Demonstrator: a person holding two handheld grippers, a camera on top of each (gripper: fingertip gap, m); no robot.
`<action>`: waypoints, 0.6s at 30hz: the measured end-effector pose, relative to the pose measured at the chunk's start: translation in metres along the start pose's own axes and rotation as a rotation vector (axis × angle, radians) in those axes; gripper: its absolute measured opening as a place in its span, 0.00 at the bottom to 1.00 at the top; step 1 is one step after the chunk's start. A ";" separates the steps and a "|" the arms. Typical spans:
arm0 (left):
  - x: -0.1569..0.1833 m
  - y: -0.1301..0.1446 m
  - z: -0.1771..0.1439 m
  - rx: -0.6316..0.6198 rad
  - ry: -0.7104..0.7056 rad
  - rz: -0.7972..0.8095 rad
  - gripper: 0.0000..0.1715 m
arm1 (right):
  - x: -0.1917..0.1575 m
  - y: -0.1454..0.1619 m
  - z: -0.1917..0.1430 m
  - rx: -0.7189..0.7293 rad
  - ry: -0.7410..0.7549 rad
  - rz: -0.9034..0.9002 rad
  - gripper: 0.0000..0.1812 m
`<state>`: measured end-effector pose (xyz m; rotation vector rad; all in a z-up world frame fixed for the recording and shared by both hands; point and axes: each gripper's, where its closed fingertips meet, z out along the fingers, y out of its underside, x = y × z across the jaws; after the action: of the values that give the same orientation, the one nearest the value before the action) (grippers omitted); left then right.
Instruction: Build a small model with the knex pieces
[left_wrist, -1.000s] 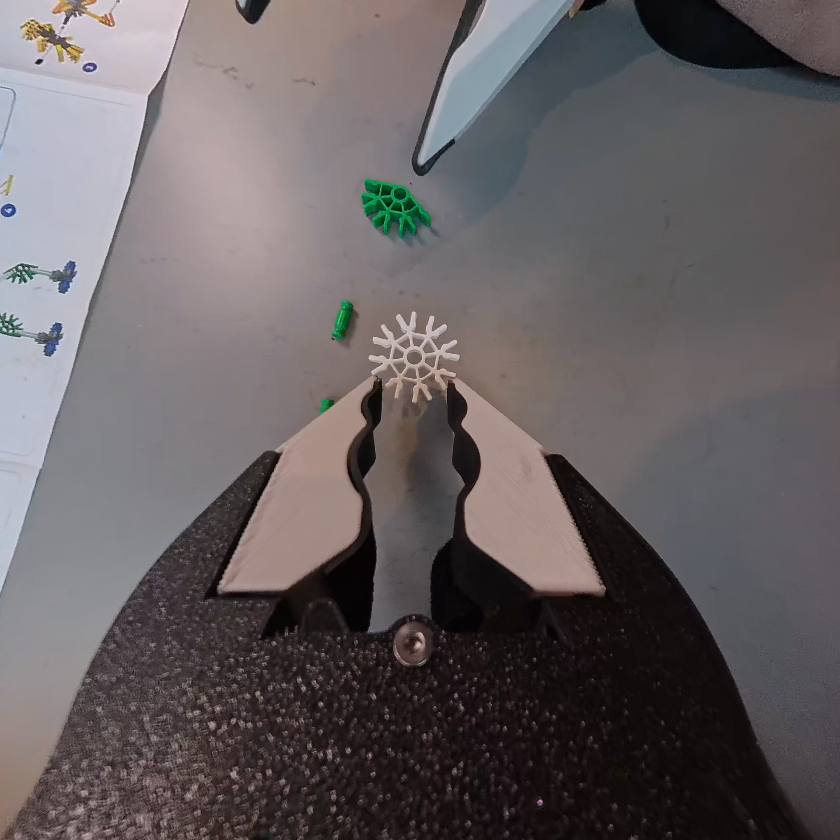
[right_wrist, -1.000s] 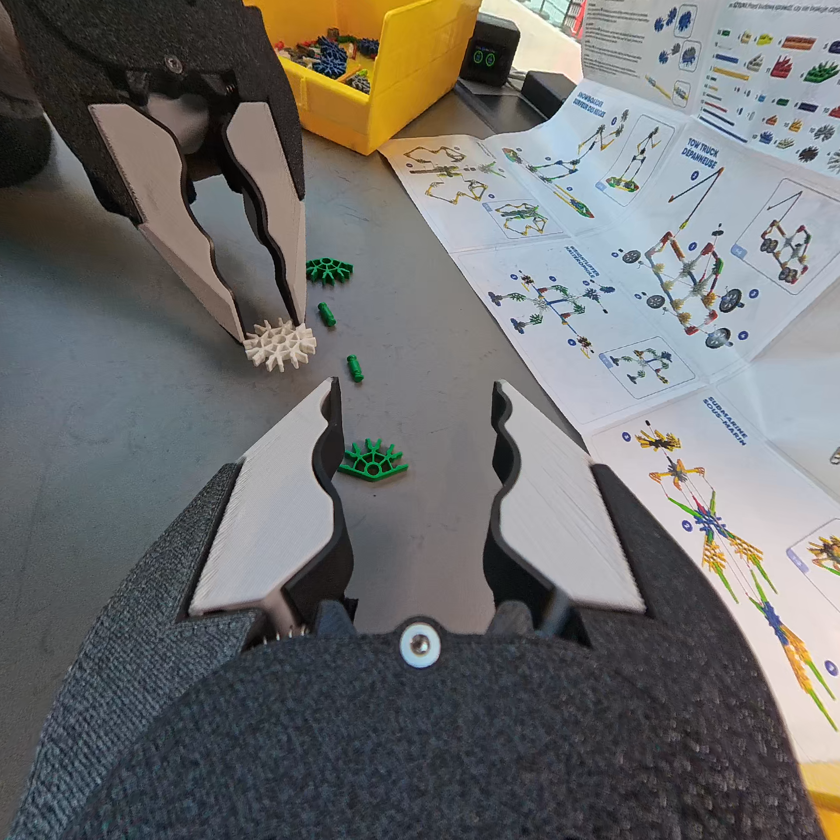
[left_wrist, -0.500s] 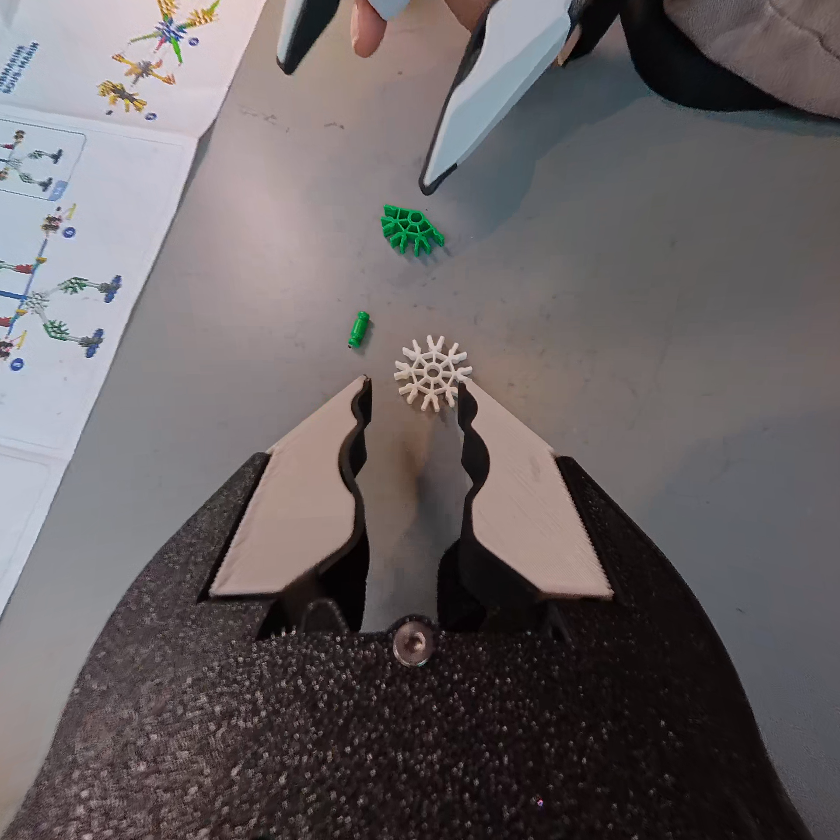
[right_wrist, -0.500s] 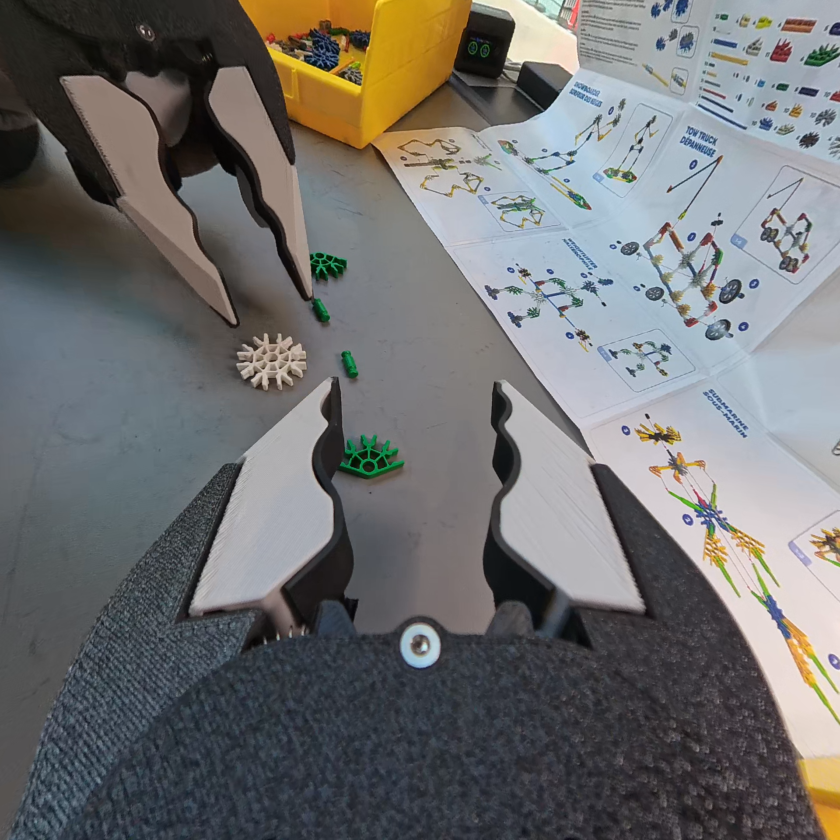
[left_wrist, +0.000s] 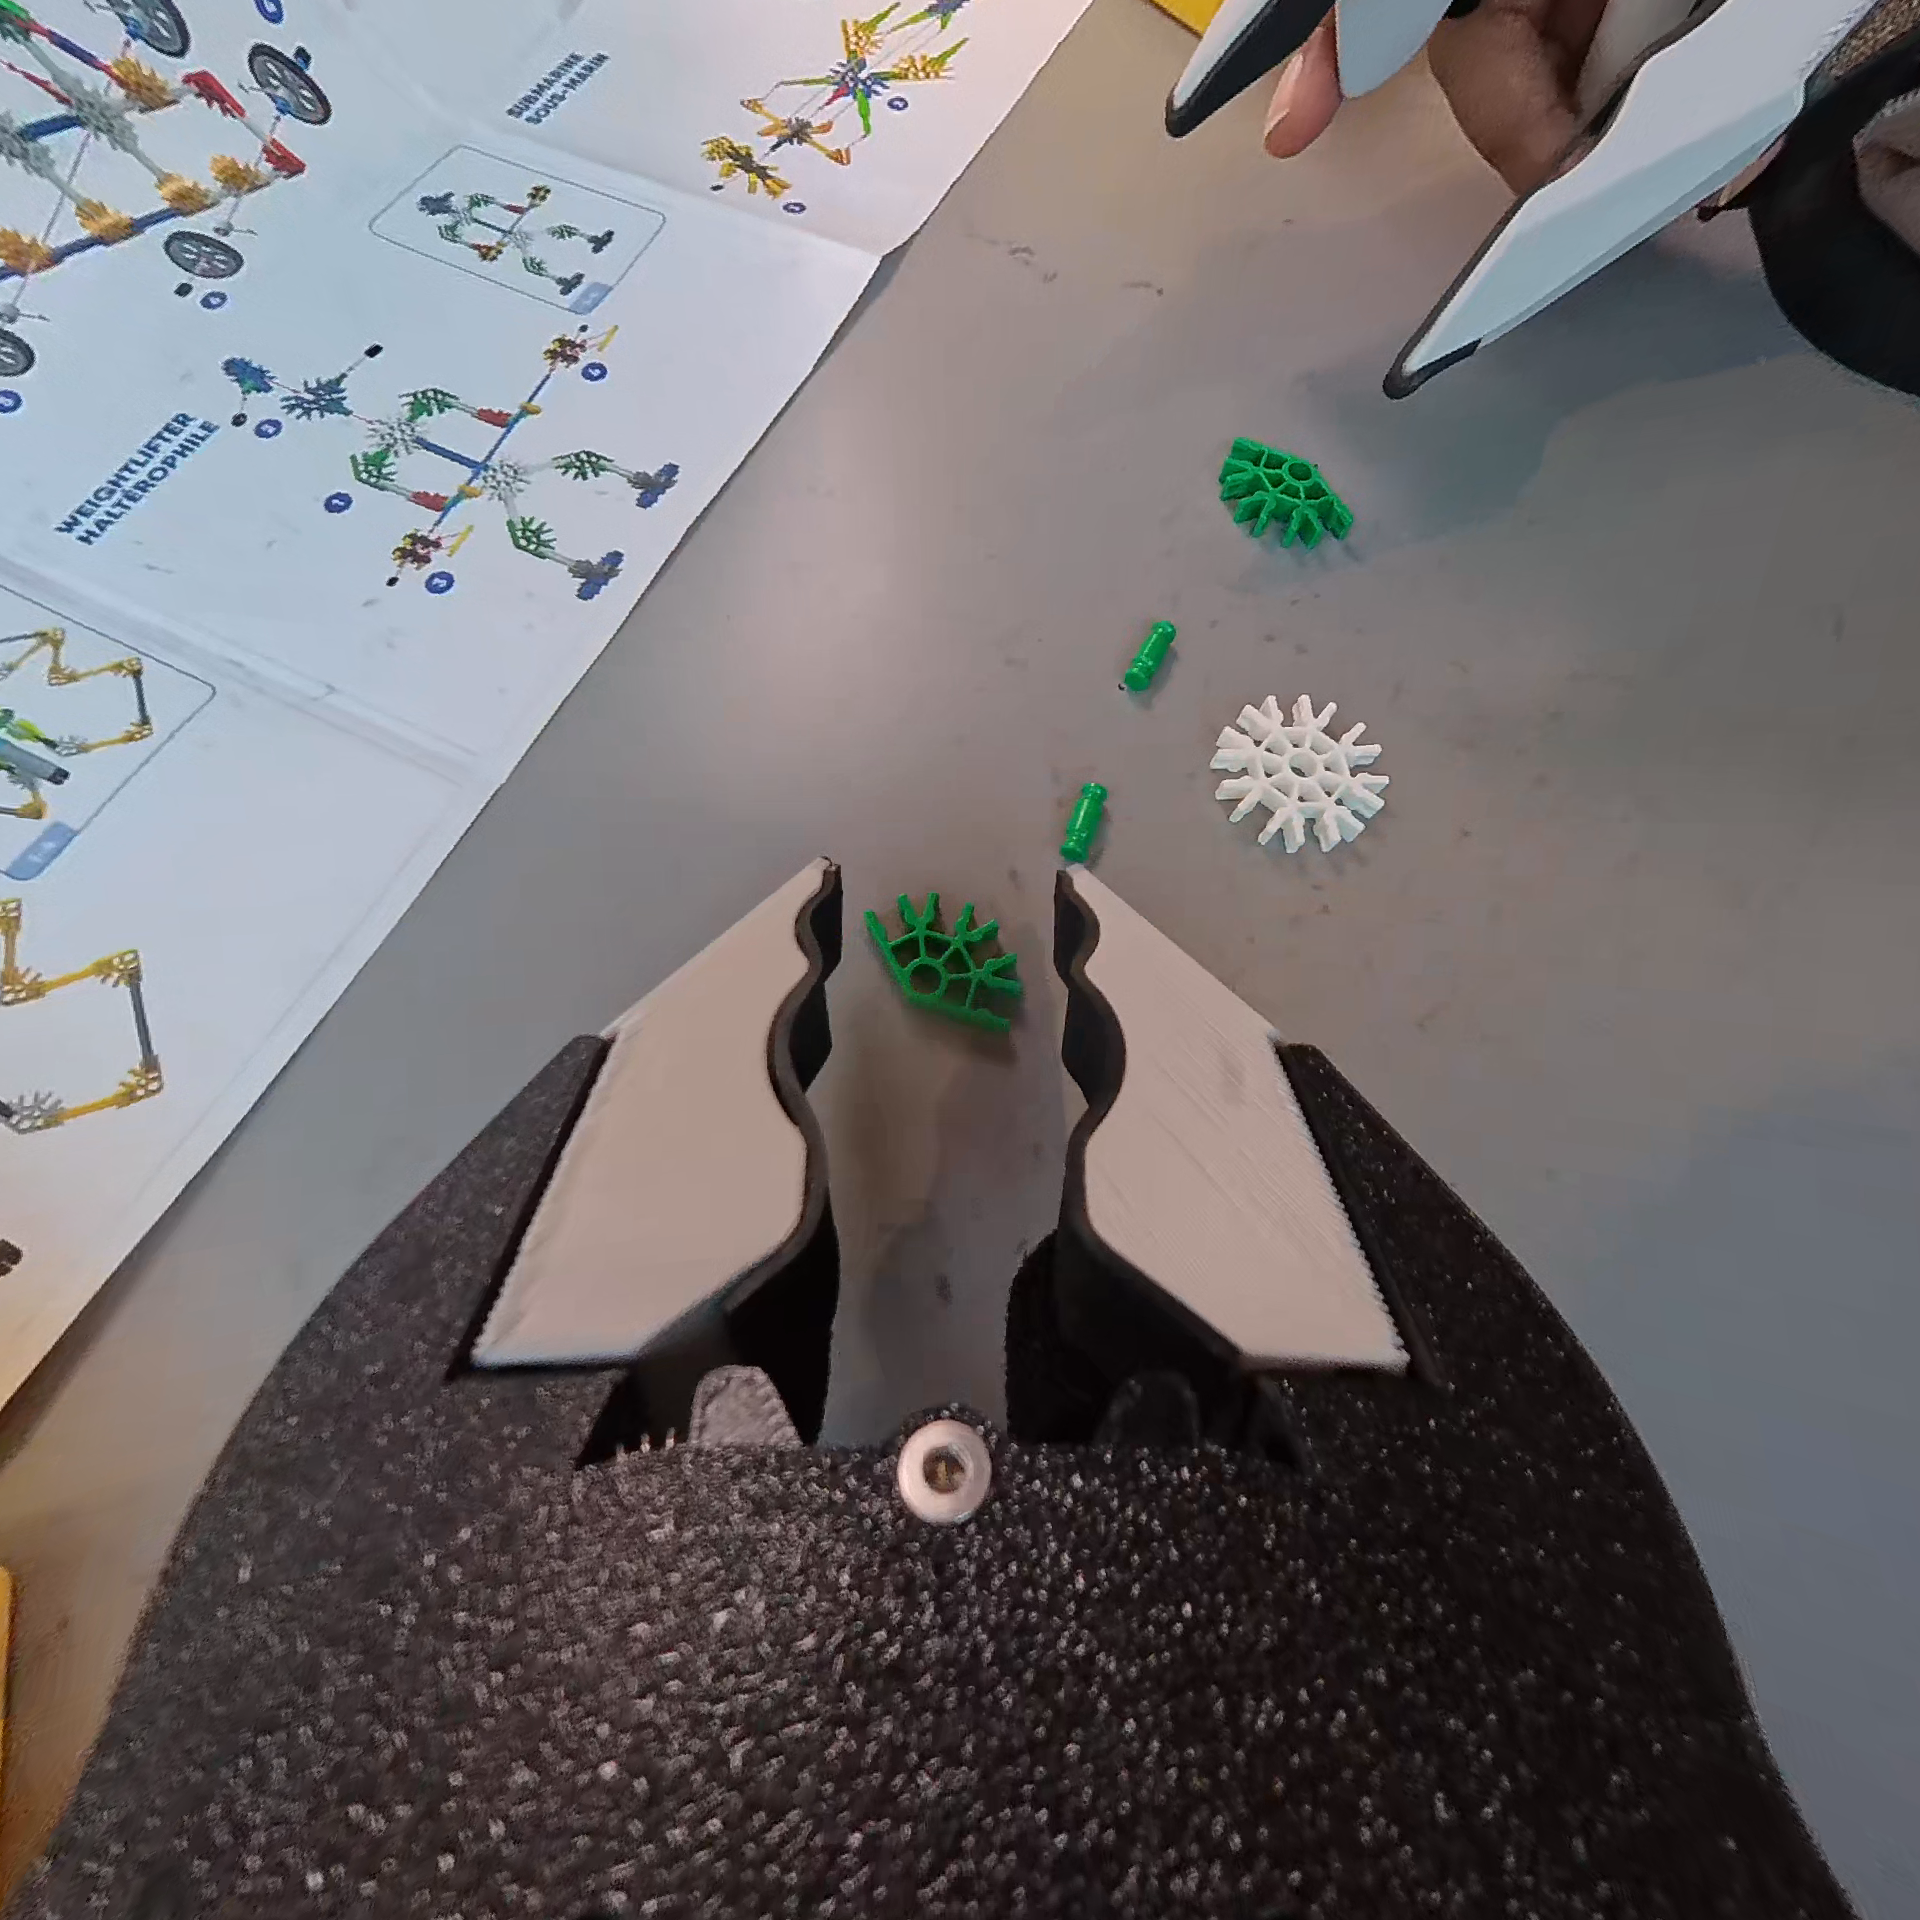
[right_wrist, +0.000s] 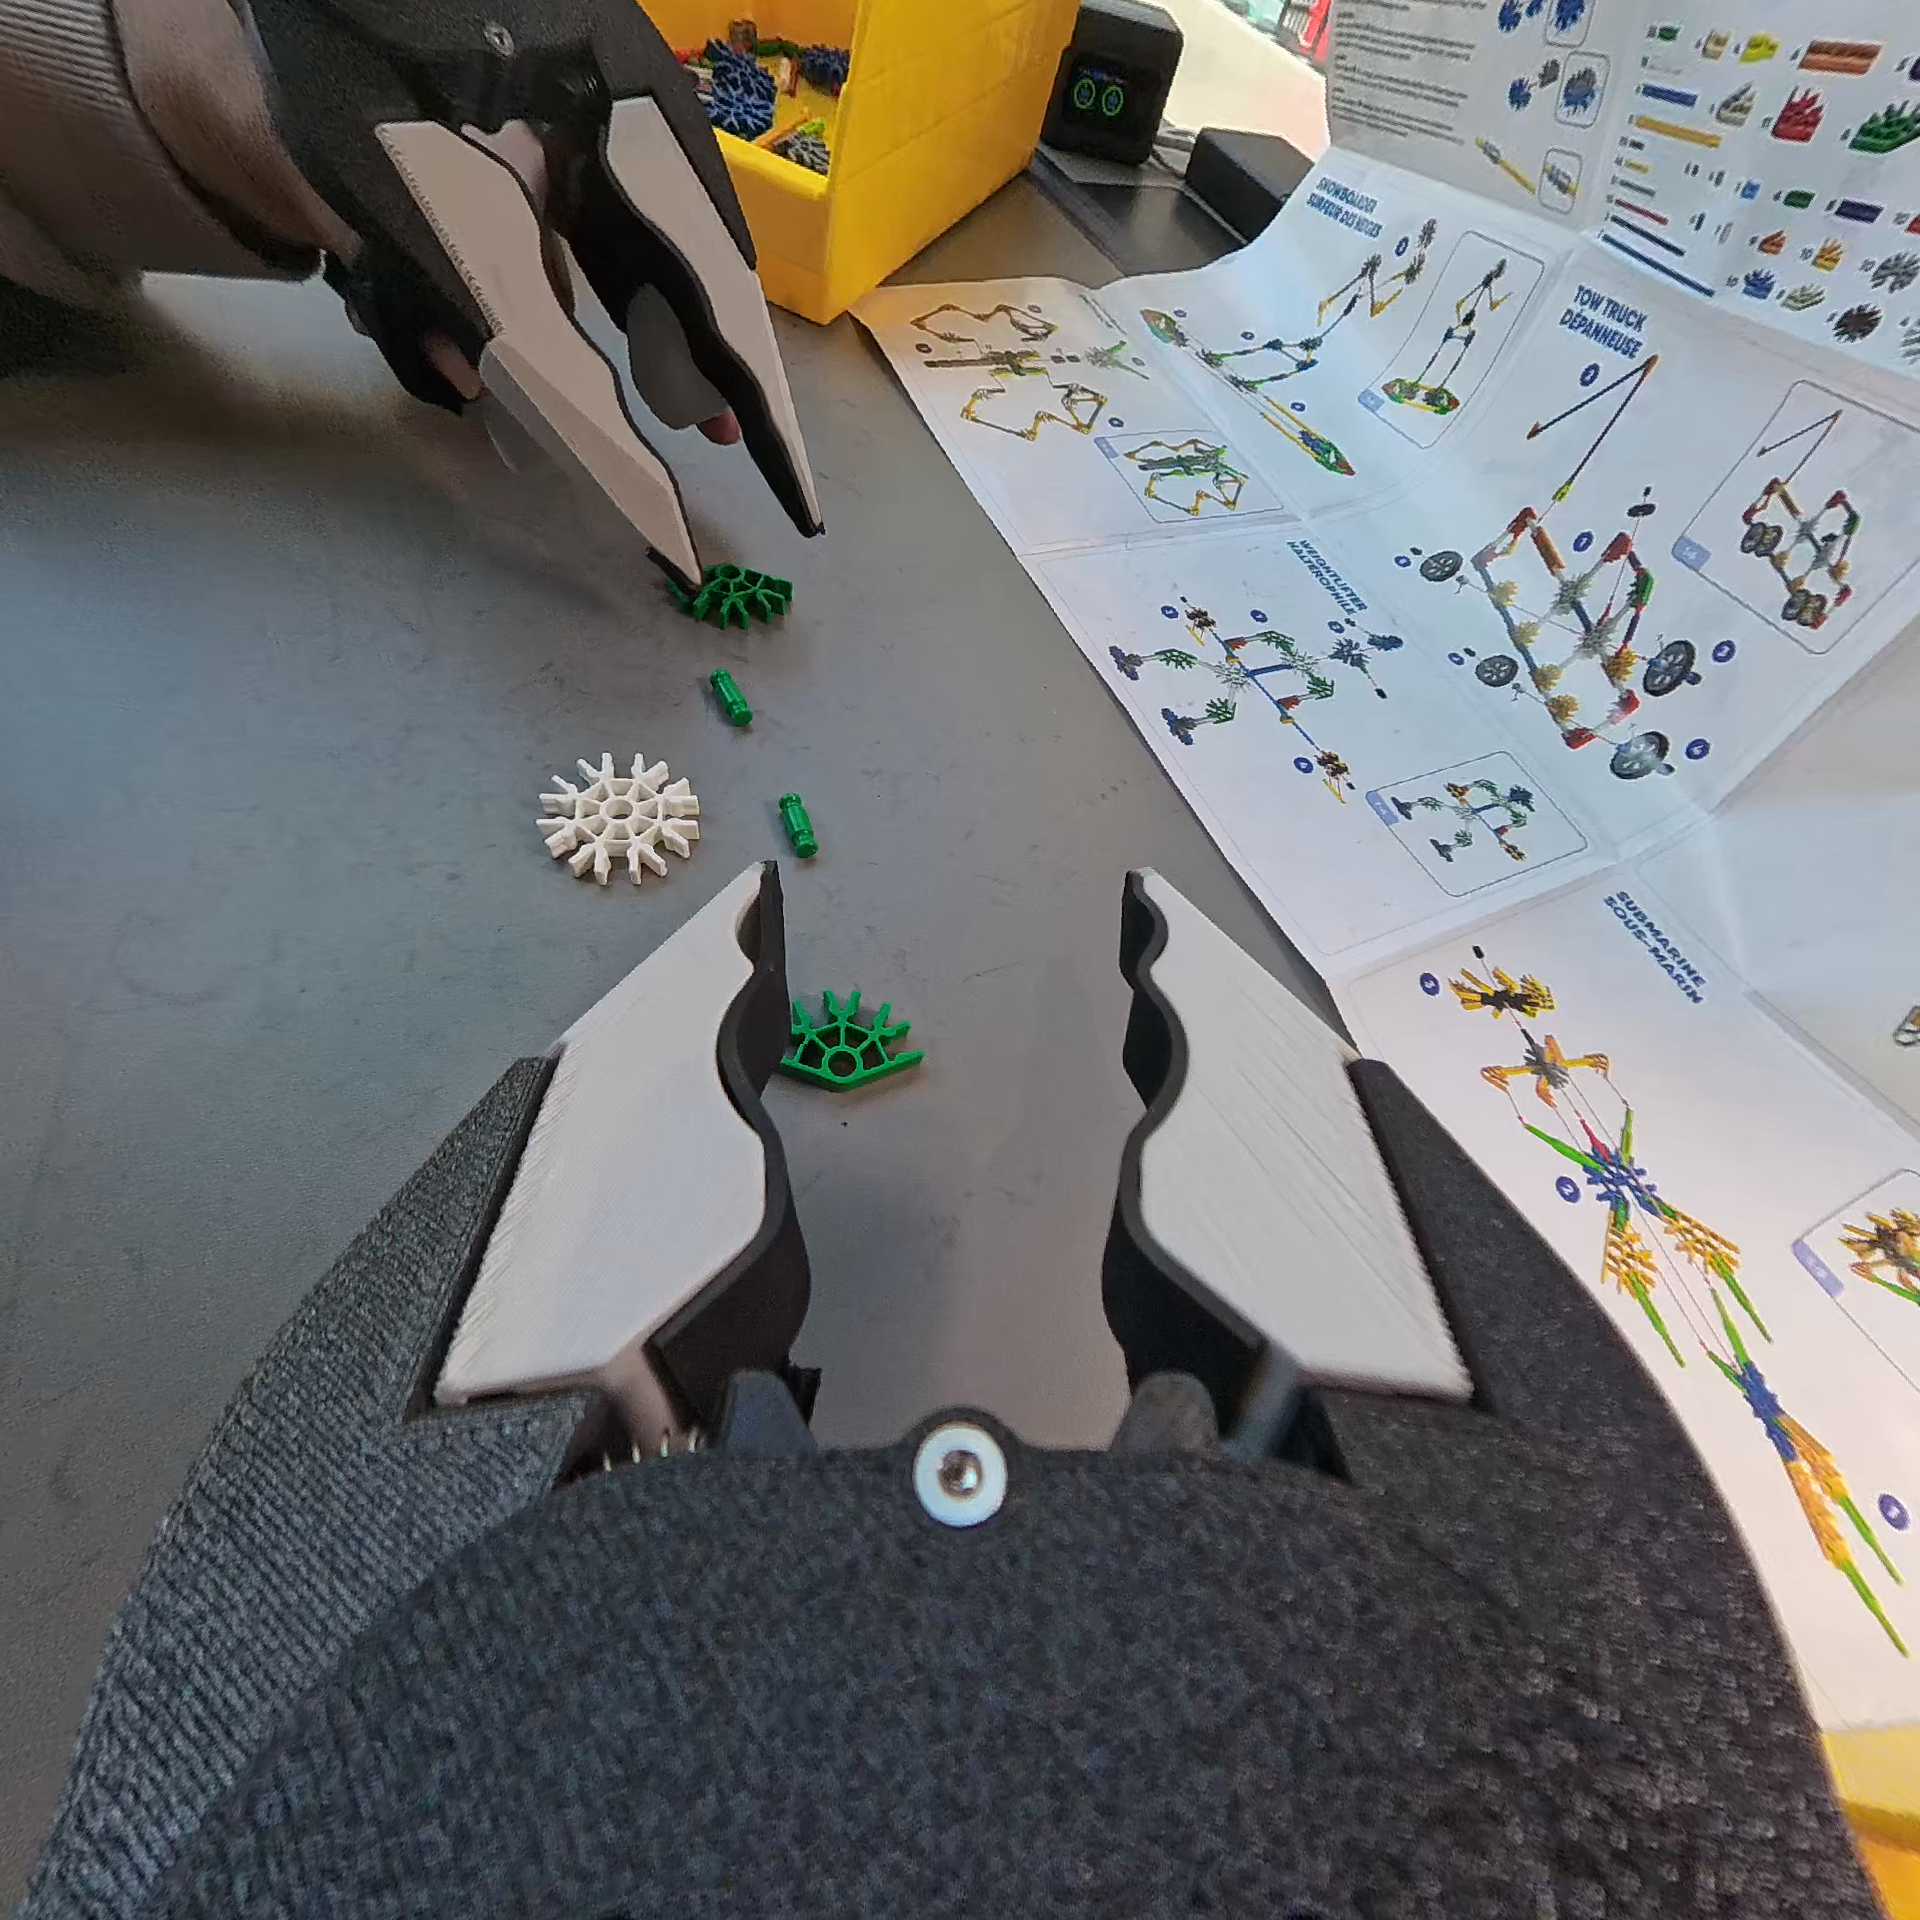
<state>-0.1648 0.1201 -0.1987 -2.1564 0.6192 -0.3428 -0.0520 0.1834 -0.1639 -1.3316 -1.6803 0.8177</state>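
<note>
My left gripper (left_wrist: 945, 878) is open, low over the grey table, with a green half-round connector (left_wrist: 945, 966) lying loose between its fingers. In the right wrist view the left gripper (right_wrist: 748, 551) straddles that connector (right_wrist: 738, 594), one fingertip at its edge. A white snowflake connector (left_wrist: 1299, 774) lies to the right; it also shows in the right wrist view (right_wrist: 618, 818). Two short green rods (left_wrist: 1150, 657) (left_wrist: 1083, 821) lie between the pieces. My right gripper (right_wrist: 951, 878) is open and empty, with a second green half-round connector (right_wrist: 847, 1044) beside its left finger.
A large unfolded instruction sheet (right_wrist: 1455, 520) covers the table on the right; it shows at the left in the left wrist view (left_wrist: 312, 468). A yellow parts bin (right_wrist: 904, 208) and a small black device (right_wrist: 1112, 94) stand at the back. A hand holds the far gripper (left_wrist: 1288, 255).
My left gripper has left the white snowflake connector lying on the table and moved over the green half-round connector. The right gripper has hardly moved.
</note>
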 end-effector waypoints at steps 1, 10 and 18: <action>-0.004 -0.001 -0.001 0.021 -0.023 -0.009 0.23 | 0.000 0.000 0.000 -0.002 0.000 -0.002 0.35; -0.035 -0.019 -0.014 0.182 -0.228 -0.067 0.28 | 0.001 -0.004 -0.001 0.022 0.002 0.009 0.35; -0.041 -0.021 -0.018 0.195 -0.265 0.006 0.14 | 0.002 -0.005 -0.001 0.035 -0.002 0.016 0.33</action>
<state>-0.2009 0.1417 -0.1724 -1.9687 0.4231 -0.1057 -0.0534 0.1840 -0.1591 -1.3230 -1.6512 0.8537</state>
